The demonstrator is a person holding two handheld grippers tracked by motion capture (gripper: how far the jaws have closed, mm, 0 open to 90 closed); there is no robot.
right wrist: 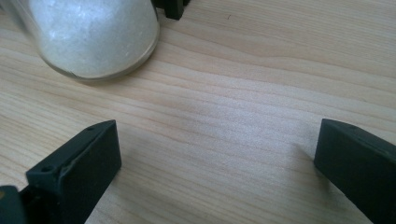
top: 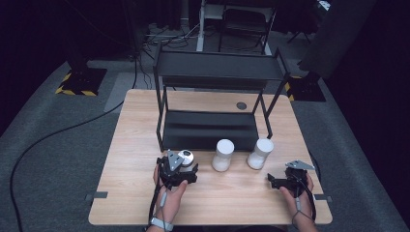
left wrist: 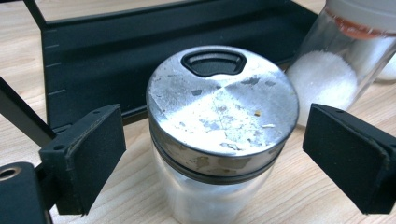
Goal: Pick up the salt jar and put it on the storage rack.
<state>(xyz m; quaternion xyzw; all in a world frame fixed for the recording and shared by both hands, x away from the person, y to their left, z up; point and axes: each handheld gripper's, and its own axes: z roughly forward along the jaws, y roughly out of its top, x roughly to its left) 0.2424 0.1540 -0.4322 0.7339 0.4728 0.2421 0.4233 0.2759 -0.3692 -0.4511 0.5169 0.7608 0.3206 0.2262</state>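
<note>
Metal-lidded jar (left wrist: 219, 135) stands untouched between the left gripper's (left wrist: 212, 158) spread fingers (left wrist: 93, 154).

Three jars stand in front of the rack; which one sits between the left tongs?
The leftmost jar, with the worn metal lid. It sits between the open left tongs; the other two jars have white lids.
</note>
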